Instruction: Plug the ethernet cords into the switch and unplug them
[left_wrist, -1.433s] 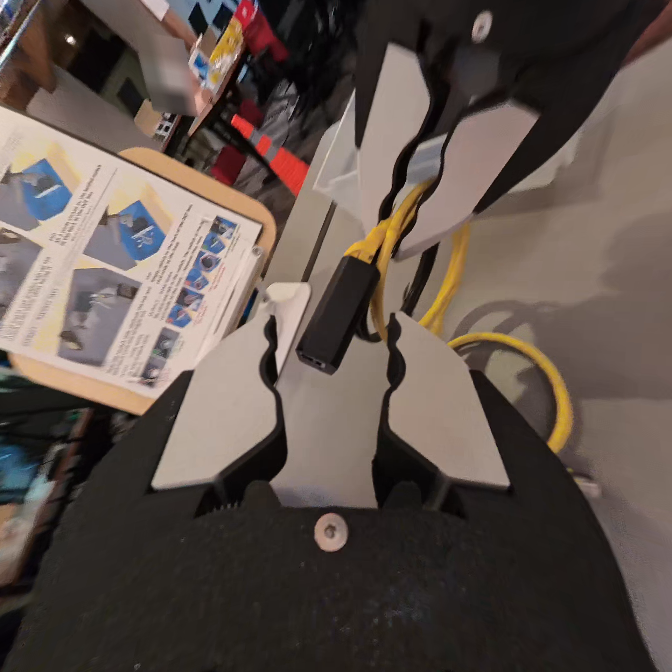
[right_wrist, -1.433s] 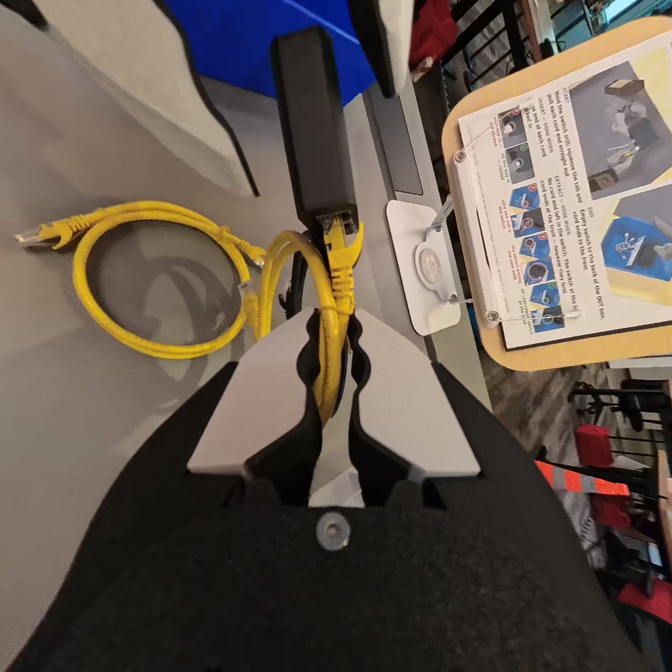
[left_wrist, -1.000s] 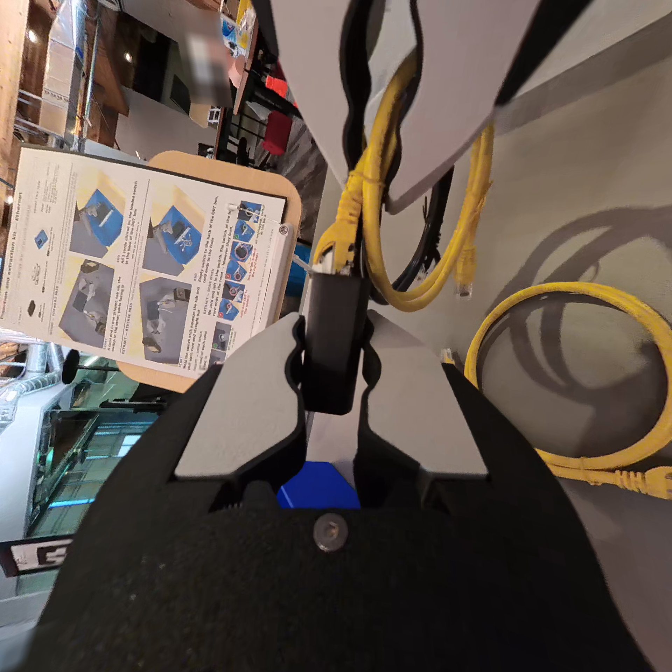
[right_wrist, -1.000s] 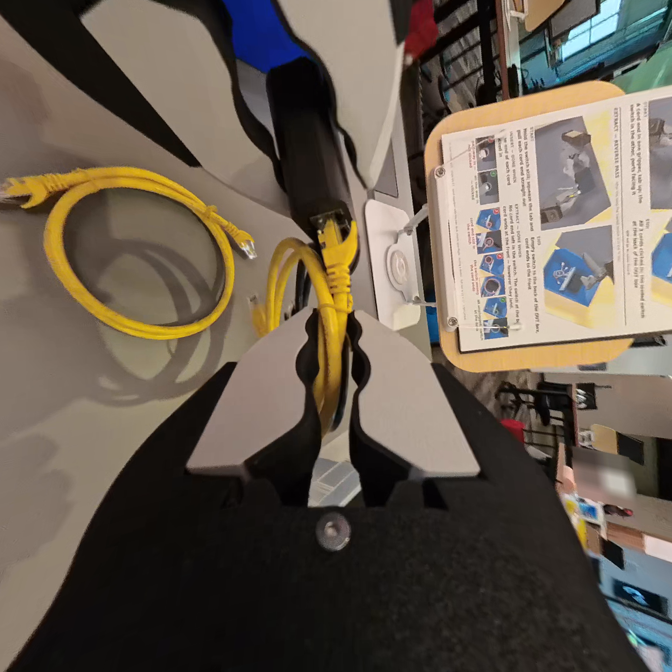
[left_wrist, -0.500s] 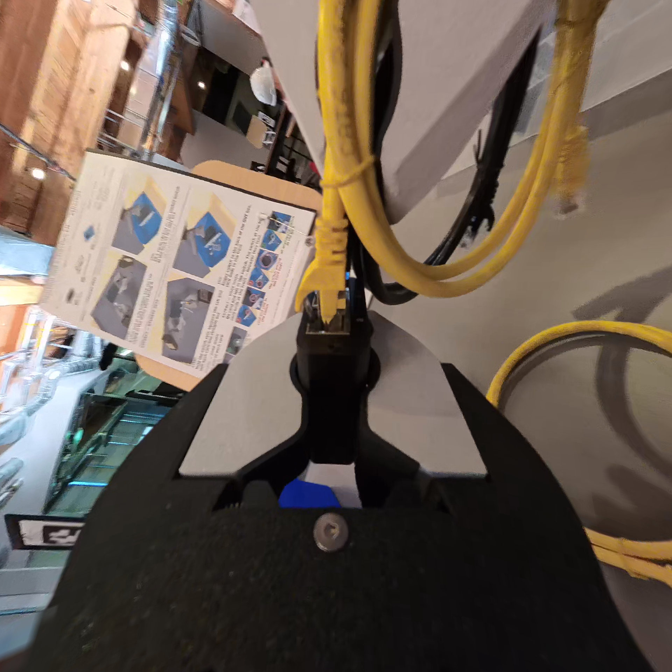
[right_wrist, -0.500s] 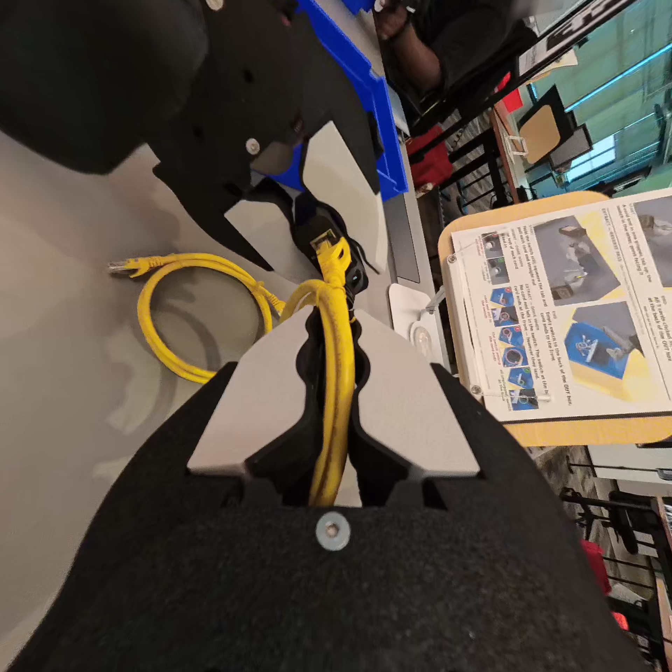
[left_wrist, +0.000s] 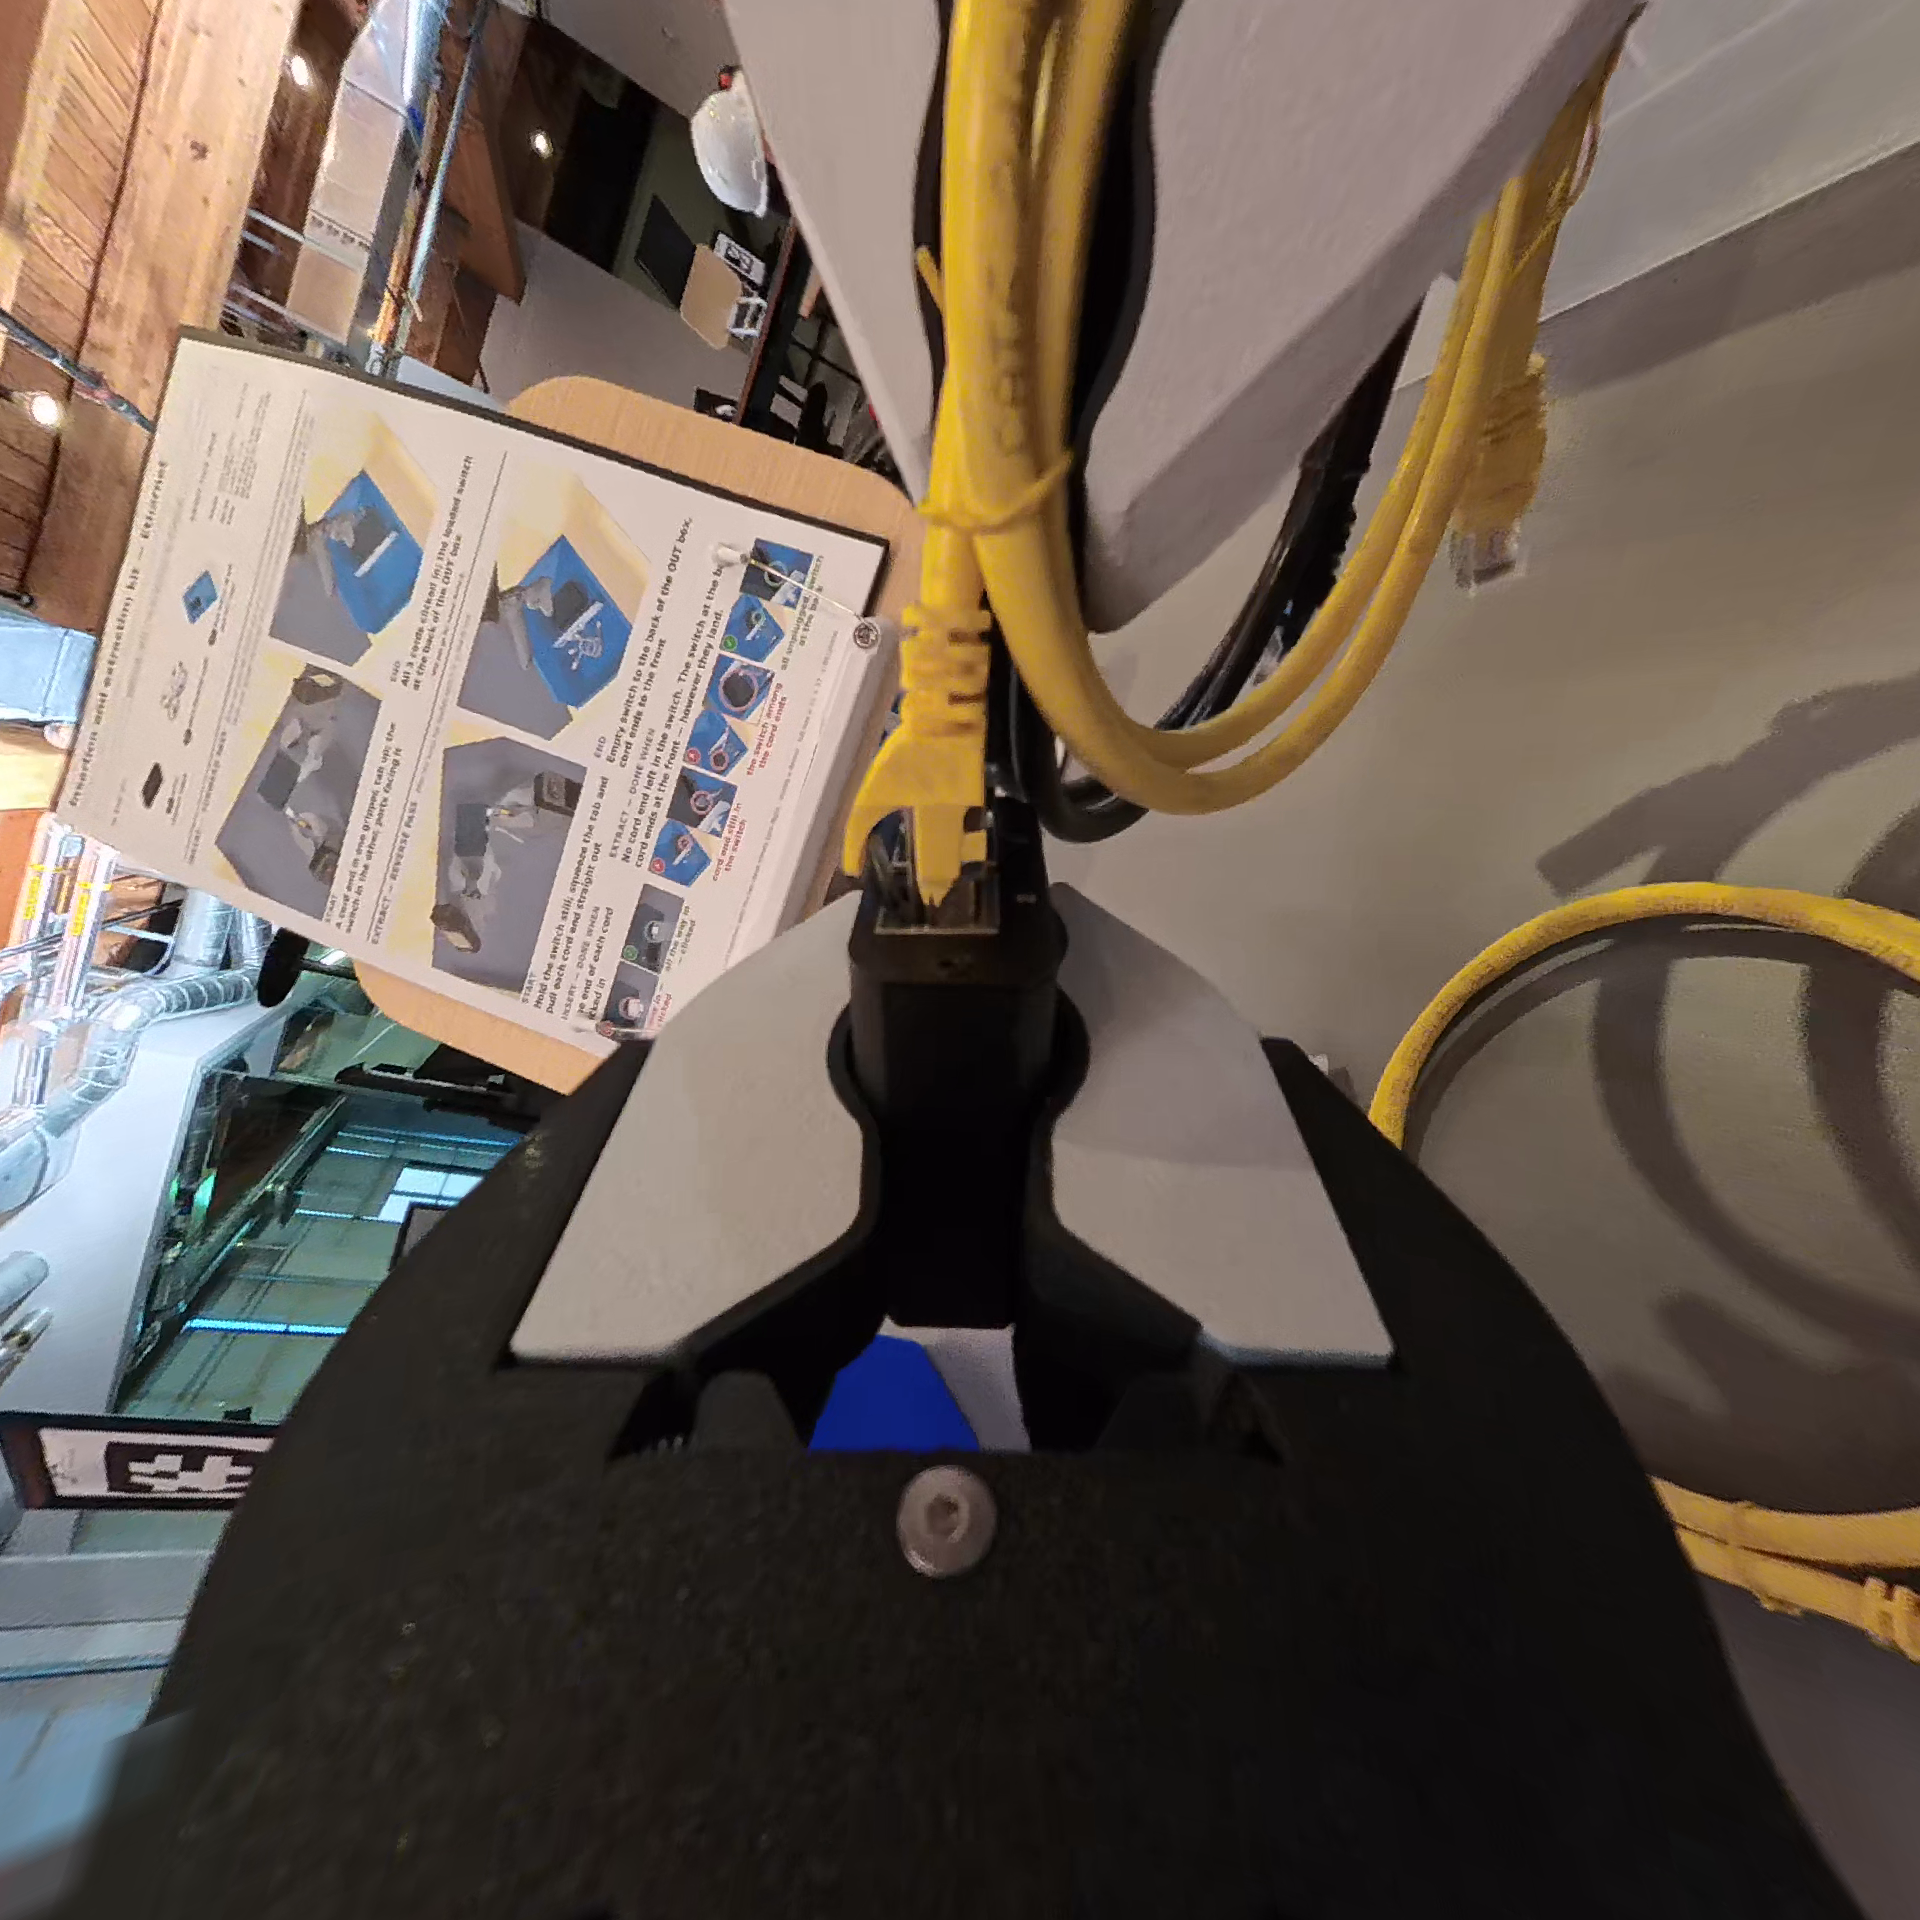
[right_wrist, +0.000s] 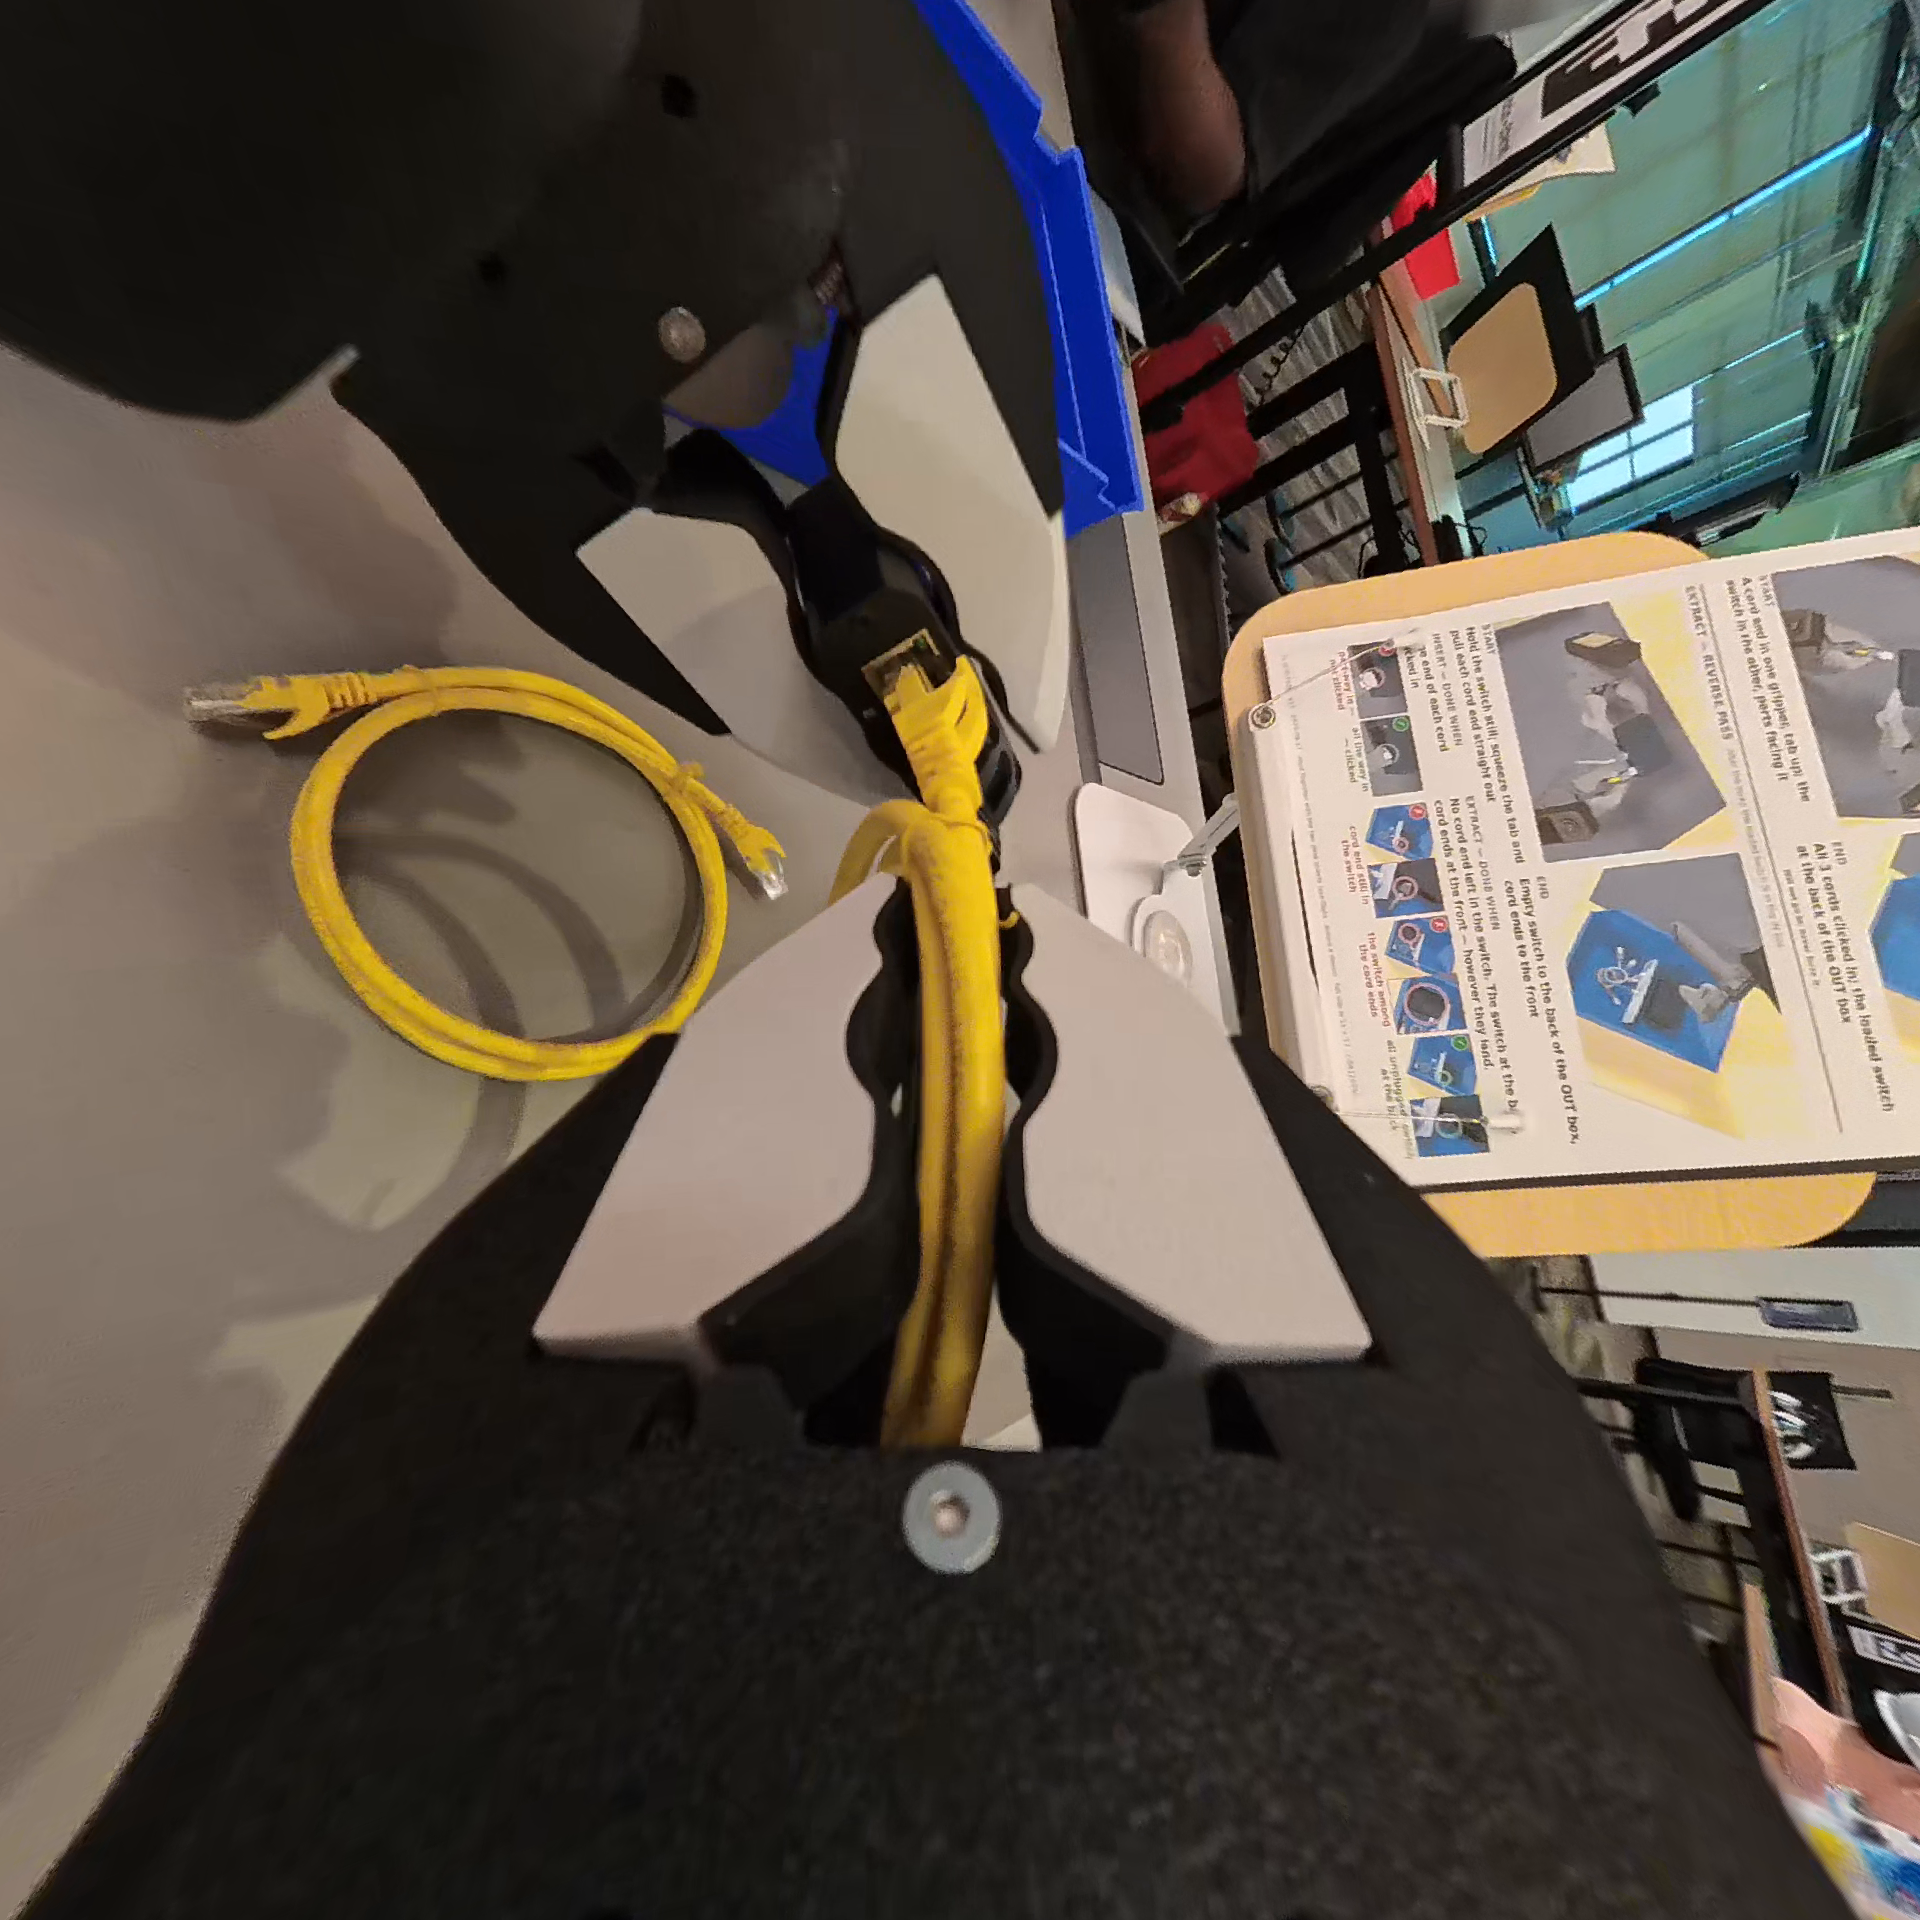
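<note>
Left claw (left_wrist: 956, 1029) clamped on the small black rectangular plastic switch (left_wrist: 951, 1049), both grey fingers (left_wrist: 727, 1132) pressed against its sides, port end pointing away toward the right claw. Right claw (right_wrist: 951, 997) closed on a bundled yellow ethernet cord (right_wrist: 956, 1091), the doubled strands running lengthwise through the narrow gap between its grey fingers (right_wrist: 769, 1091). Yellow booted plug (left_wrist: 935, 769) of that cord right at the switch's open port, tip inside the opening; how deep, cannot tell. A loop of the same cord hanging just beyond the switch in the left wrist view, with its other plug (left_wrist: 1496, 499) dangling free farther off. A black cord (left_wrist: 1101, 810) curving close beside the switch, partly hidden behind the yellow loop.

Switch held above the grey table (right_wrist: 125, 935), between the two claws. A second coiled yellow ethernet cord (right_wrist: 499, 862) lying flat on the table to the left of the switch in the right wrist view, well apart from it, both plugs loose. A blue plastic bin (right_wrist: 1060, 260) behind the switch, past the left claw. A printed instruction sheet on a light wooden clipboard (right_wrist: 1558, 873) propped on a white stand (right_wrist: 1143, 883) at the table's edge, to the right of the switch in that view.
</note>
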